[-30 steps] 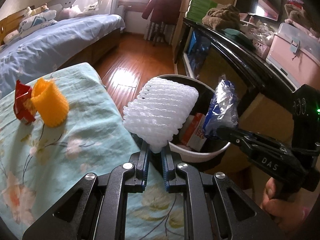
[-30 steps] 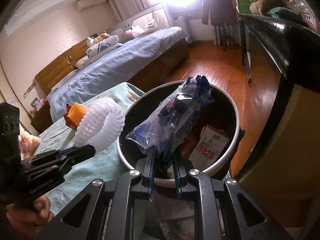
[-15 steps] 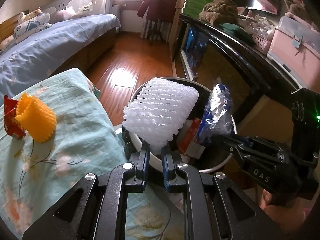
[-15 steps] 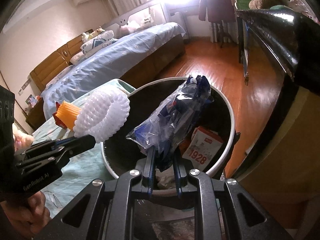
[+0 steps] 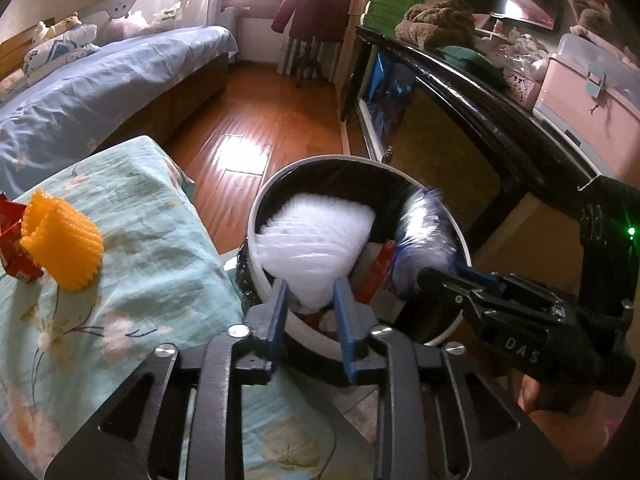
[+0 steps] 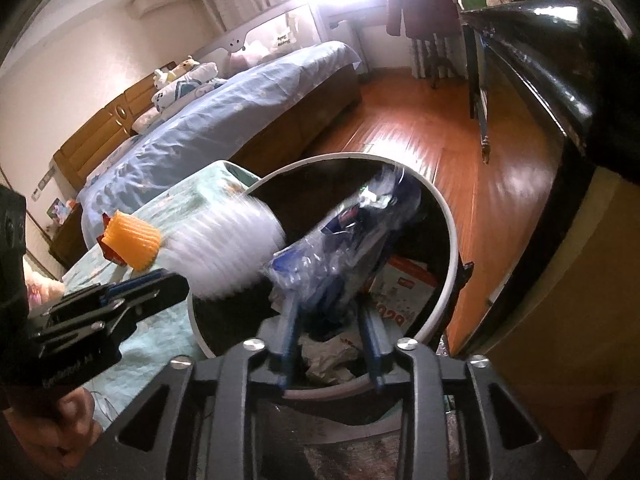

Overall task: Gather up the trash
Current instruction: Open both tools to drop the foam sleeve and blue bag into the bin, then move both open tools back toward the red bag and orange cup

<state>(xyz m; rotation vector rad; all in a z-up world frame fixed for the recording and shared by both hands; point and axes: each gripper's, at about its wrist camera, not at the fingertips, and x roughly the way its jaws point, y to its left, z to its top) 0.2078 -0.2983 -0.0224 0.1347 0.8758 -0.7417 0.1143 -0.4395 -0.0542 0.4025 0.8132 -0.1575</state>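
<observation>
Both tongs are hanging over the round white-rimmed trash bin with a black liner (image 5: 256, 216), pointing down into it. The left tongs (image 5: 309, 300) are spreading, and the white foam fruit net (image 5: 316, 240), blurred, is sitting just ahead of their blue fingers (image 5: 278, 312) inside the bin's mouth, no longer pinched. The right tongs (image 6: 332, 320) are spreading too; the crumpled blue-and-clear plastic wrapper (image 6: 344, 240) is lying between and ahead of their tips, loose above the paper scraps and a red-and-white carton (image 6: 404, 284) in the bin. To the left of the left tongs, an orange foam fruit net (image 5: 60, 248) and a red crinkled wrapper (image 5: 10, 240) are lying on the desk's pale green floral cloth (image 5: 140, 240). A black glossy cabinet edge (image 5: 480, 92) is running close along the right of the bin.
</observation>
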